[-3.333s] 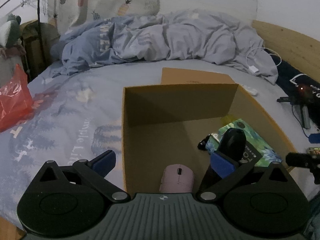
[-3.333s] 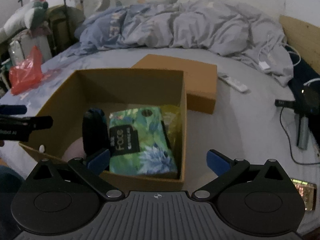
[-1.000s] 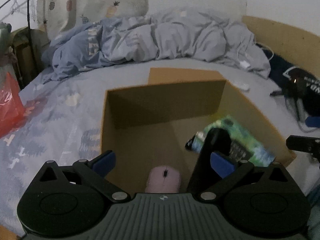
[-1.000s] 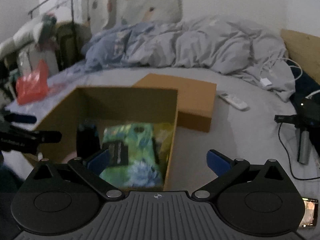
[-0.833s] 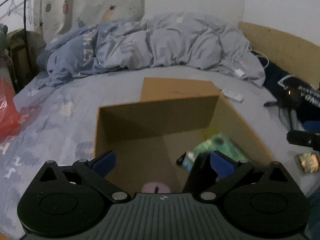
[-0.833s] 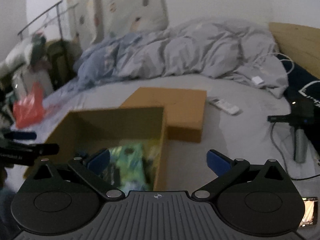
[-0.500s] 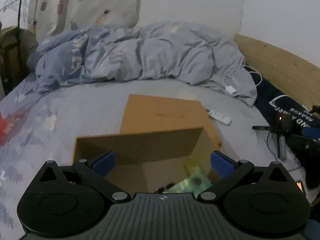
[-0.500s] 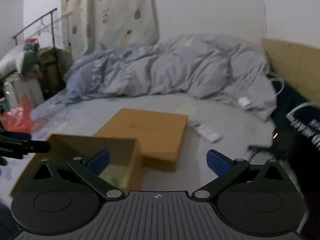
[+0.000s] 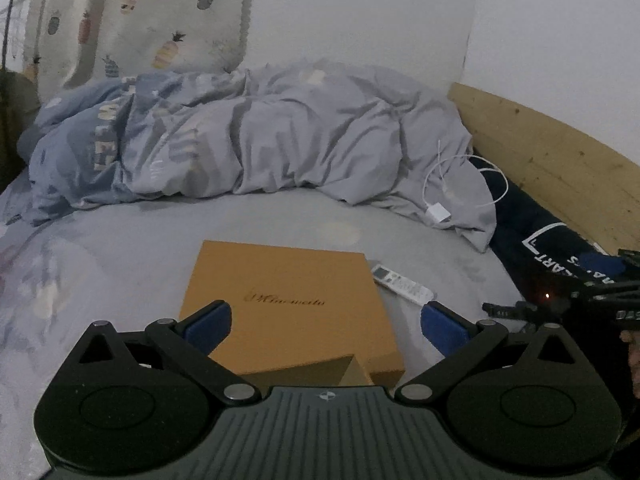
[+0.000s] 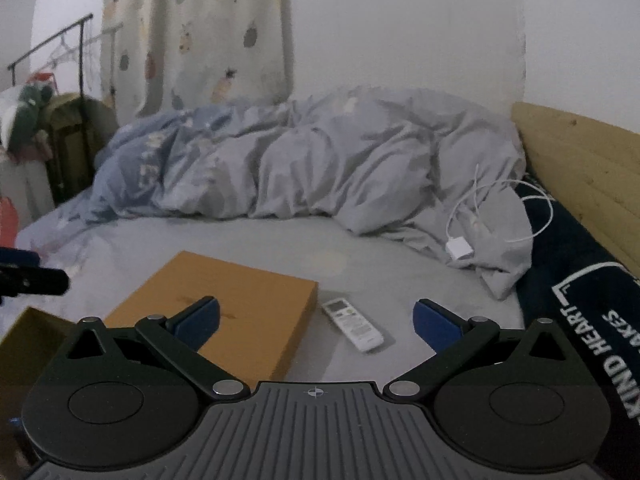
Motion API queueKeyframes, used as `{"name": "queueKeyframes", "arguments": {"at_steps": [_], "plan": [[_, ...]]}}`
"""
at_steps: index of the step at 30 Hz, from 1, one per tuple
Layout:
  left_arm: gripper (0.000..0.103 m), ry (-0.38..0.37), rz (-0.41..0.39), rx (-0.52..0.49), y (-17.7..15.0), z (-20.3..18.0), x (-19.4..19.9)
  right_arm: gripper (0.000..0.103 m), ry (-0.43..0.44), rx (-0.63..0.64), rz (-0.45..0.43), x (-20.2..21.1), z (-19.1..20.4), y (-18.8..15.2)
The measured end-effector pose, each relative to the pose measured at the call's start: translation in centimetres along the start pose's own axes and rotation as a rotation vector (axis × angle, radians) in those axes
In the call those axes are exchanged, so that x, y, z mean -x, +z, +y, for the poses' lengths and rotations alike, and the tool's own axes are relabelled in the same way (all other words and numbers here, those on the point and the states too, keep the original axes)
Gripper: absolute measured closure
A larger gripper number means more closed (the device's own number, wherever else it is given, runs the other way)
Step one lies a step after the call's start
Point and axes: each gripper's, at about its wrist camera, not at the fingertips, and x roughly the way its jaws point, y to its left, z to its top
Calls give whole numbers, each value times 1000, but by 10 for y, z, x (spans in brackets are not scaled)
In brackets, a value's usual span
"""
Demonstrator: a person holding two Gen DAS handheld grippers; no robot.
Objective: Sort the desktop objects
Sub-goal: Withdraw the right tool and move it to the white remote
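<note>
Both hand-held grippers, left (image 9: 326, 324) and right (image 10: 316, 320), gape empty above the box lid (image 9: 288, 300).

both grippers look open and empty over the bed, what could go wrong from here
1. The white remote lies right beside the orange box lid; a reach for one may knock the other.
2. Only a corner of the open cardboard box shows, so lowering the lid risks misalignment.

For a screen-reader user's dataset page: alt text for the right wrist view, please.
The open, empty right claw hovers over a grey bed, facing a flat orange box lid with a white remote control lying just to its right. A rumpled grey duvet fills the background.
</note>
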Motion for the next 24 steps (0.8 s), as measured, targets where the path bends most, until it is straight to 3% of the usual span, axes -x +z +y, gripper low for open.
{"name": "queueKeyframes", "arguments": {"at_steps": [14,24], "plan": [[0,27,115,-26,26,-12,-120,0,45,11,182,-161,-39,4],[0,52,217,-21,20,-15,-195,0,40,-29,298,-271,-60,-25]]}}
